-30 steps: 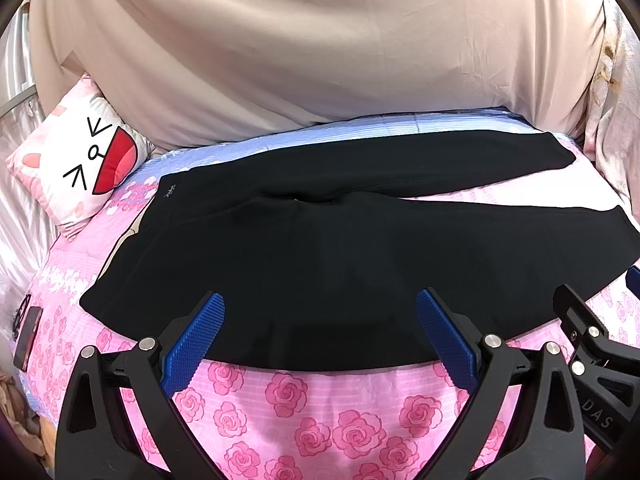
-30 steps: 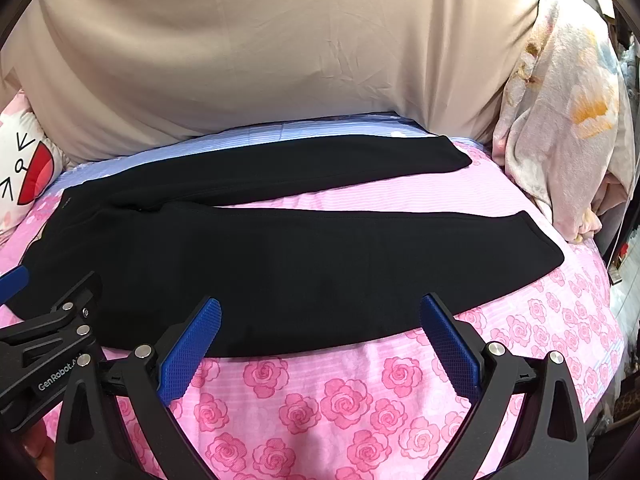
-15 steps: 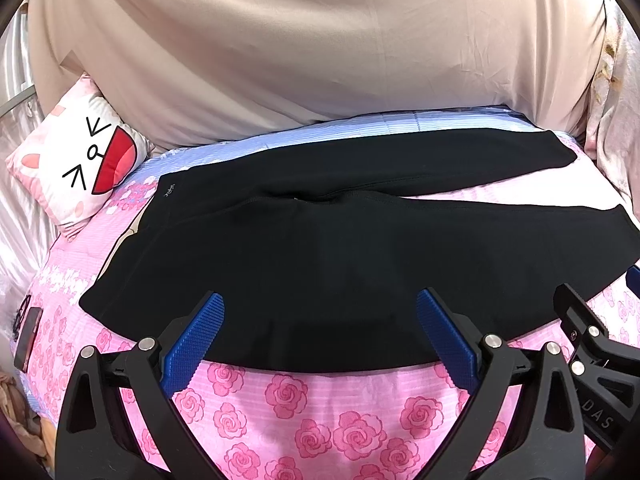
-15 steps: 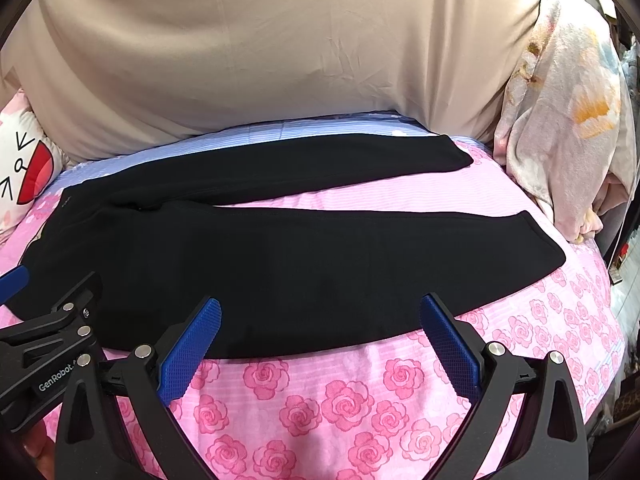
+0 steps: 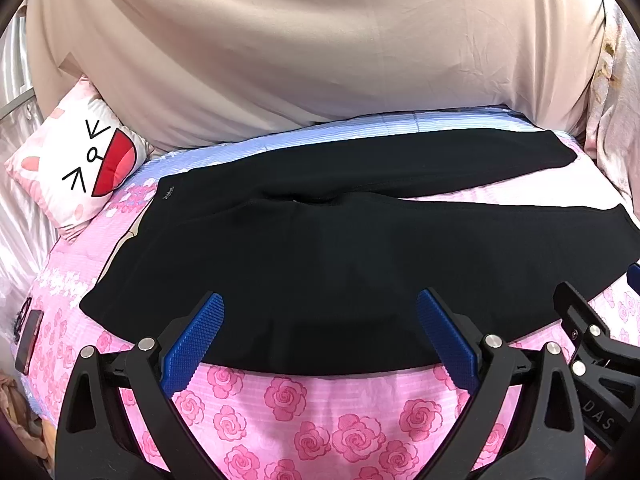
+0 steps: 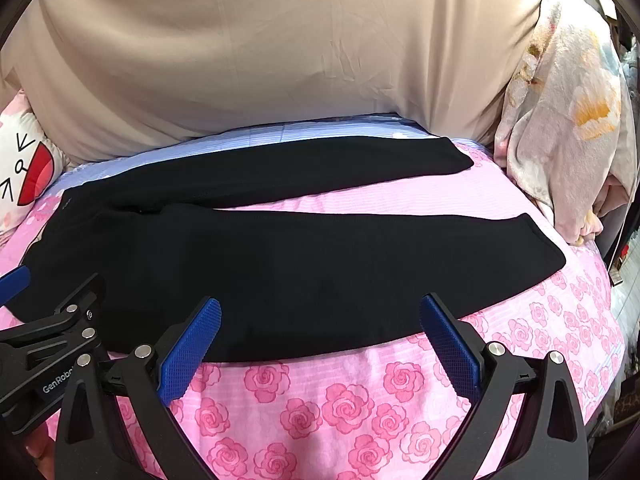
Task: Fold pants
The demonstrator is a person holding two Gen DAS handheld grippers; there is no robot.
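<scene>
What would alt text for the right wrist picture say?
Black pants lie flat, legs apart, on a pink rose-print bedspread. The open right tool hovers over their near edge, holding nothing, with the left tool at the picture's left.

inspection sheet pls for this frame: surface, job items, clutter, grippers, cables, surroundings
Surface: bed with a pink rose-print sheet.
Job's things: black pants spread flat, unfolded, legs apart and pointing right, waistband at left.
Clutter: cartoon-face pillow at left; dark phone-like item at the left edge; floral blanket heaped at right.
Grippers: left gripper and right gripper both open, hovering at the pants' near edge, holding nothing.
Cables: nothing seen.
Surroundings: beige cloth draped behind the bed.
</scene>
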